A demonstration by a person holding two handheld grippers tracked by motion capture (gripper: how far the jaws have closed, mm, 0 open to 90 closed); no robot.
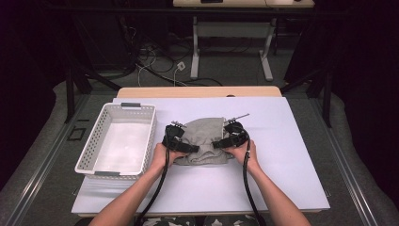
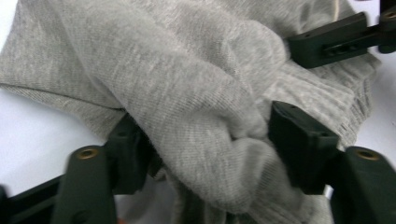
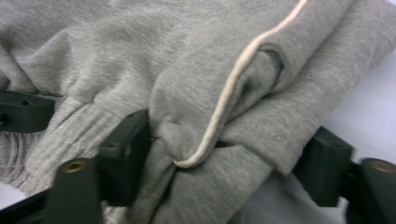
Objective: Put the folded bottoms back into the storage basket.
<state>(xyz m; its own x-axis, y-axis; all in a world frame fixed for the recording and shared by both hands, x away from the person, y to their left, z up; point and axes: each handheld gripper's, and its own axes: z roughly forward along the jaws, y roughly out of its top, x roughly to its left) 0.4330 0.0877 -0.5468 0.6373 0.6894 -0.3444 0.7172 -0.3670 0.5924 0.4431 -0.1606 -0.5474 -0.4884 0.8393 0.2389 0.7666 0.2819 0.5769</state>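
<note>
Grey sweatshirt (image 1: 203,141), one, pinched by two tongs.

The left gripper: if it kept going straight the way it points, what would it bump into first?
The grey sweatshirt: a bunched fold already sits between the left gripper jaws. Beyond it, probably the right gripper, though depth is unclear.

right gripper (image 3: 224,154) | fingers (image 3: 126,154) pinch grey garment (image 3: 140,70) | cream cord (image 3: 233,79)

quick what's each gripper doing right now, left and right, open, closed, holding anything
Left gripper: closed on a bunched fold of the grey sweatshirt.
Right gripper: closed on the sweatshirt's other side, its cream drawstring between the fingers.
</note>
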